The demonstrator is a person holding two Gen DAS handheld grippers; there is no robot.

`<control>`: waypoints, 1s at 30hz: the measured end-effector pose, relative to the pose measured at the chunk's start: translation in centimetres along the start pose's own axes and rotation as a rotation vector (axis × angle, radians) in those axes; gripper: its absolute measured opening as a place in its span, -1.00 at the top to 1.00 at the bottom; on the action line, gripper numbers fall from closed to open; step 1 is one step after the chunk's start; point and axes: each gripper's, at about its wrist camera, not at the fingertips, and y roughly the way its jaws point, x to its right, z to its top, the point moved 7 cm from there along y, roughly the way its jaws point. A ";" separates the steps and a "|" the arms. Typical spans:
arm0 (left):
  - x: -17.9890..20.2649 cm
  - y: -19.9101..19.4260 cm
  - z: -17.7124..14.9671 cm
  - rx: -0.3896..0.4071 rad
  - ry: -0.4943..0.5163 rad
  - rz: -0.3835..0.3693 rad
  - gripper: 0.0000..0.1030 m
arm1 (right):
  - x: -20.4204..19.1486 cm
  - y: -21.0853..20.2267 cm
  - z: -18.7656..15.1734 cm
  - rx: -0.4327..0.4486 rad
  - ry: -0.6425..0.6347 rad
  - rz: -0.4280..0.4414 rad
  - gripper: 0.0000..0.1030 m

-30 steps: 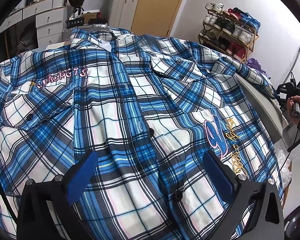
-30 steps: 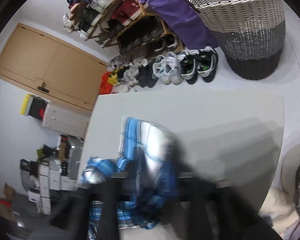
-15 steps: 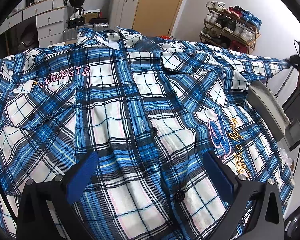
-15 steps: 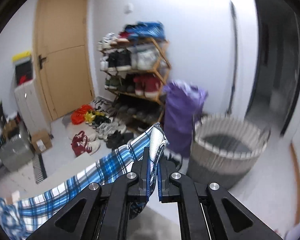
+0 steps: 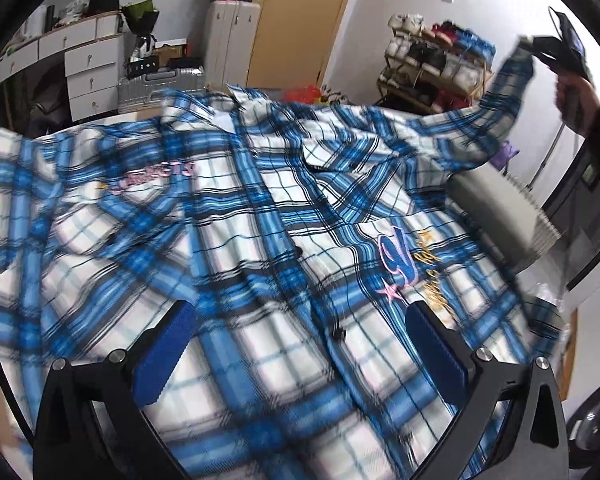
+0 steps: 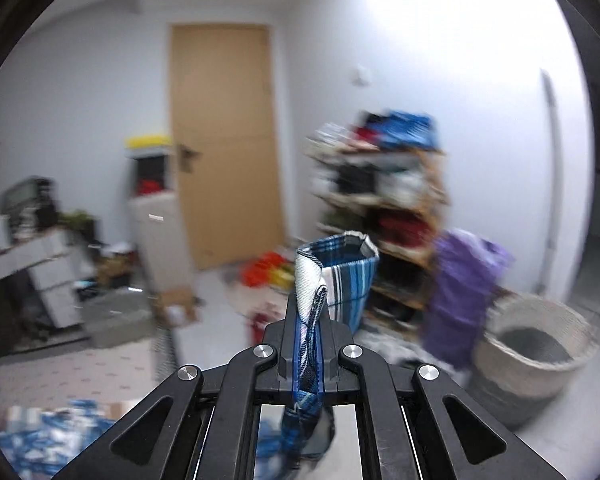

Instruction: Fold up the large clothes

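1. The left tool (image 5: 300, 344) hangs low over the front of the shirt (image 5: 260, 240), its two blue pads (image 5: 164, 354) spread wide apart with nothing between them.
2. The right tool (image 6: 309, 344) is raised high at the far right of the left wrist view, gripped by the person's right hand (image 5: 572, 96). Its jaws are clamped tight on the cuff end of the sleeve (image 6: 340, 276).
3. In the right wrist view the cuff stands up above the closed fingers as an open tube, and more plaid cloth trails down below the jaws.
4. The shirt is a large blue, white and black plaid, lying front up and spread across the table (image 5: 496, 200), covering most of it. Its button placket runs down the middle, with dark buttons (image 5: 337, 334) showing.
5. Pink lettering (image 5: 152, 174) sits on one chest panel; a blue figure with a pink star and gold script (image 5: 398, 256) sits on the other.
6. The held sleeve rises off the table in a slope from the shoulder up to the right tool; the collar lies at the far edge.
7. Much of the cloth is blurred.
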 end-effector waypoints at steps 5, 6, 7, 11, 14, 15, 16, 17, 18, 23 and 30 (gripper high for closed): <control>-3.2 -5.4 -1.6 0.058 -0.070 0.022 -0.98 | -13.2 -3.0 0.2 0.009 -0.036 0.242 0.90; -3.8 -6.4 -1.9 0.070 -0.087 0.031 -0.98 | -16.0 -3.5 -0.4 -0.006 -0.056 0.289 0.90; -4.6 -7.4 -2.3 0.085 -0.105 0.047 -0.98 | -19.0 -3.8 -1.3 -0.023 -0.078 0.335 0.90; -7.6 -10.4 -3.8 0.129 -0.192 0.102 -0.98 | -31.4 -4.8 -8.4 -0.158 -0.168 0.526 0.90; -9.6 -11.9 -5.4 0.140 -0.256 0.120 -0.98 | -39.5 -4.6 -16.7 -0.303 -0.246 0.621 0.90; -10.1 -12.3 -6.0 0.143 -0.277 0.123 -0.98 | -42.1 -4.5 -20.2 -0.358 -0.278 0.645 0.90; -10.6 -12.6 -6.5 0.143 -0.296 0.125 -0.98 | -44.4 -4.4 -23.7 -0.417 -0.299 0.670 0.90; -11.0 -12.8 -7.1 0.142 -0.314 0.126 -0.98 | -45.8 -4.4 -26.3 -0.463 -0.315 0.682 0.90; -11.1 -12.8 -7.4 0.141 -0.326 0.126 -0.98 | -47.5 -4.4 -29.9 -0.528 -0.336 0.692 0.90; -11.5 -12.8 -8.5 0.145 -0.359 0.105 -0.98 | -50.0 -4.1 -40.8 -0.687 -0.356 0.698 0.87; -10.9 -12.4 -8.7 0.125 -0.346 0.053 -0.98 | -49.3 -4.7 -40.3 -0.793 -0.167 0.951 -0.68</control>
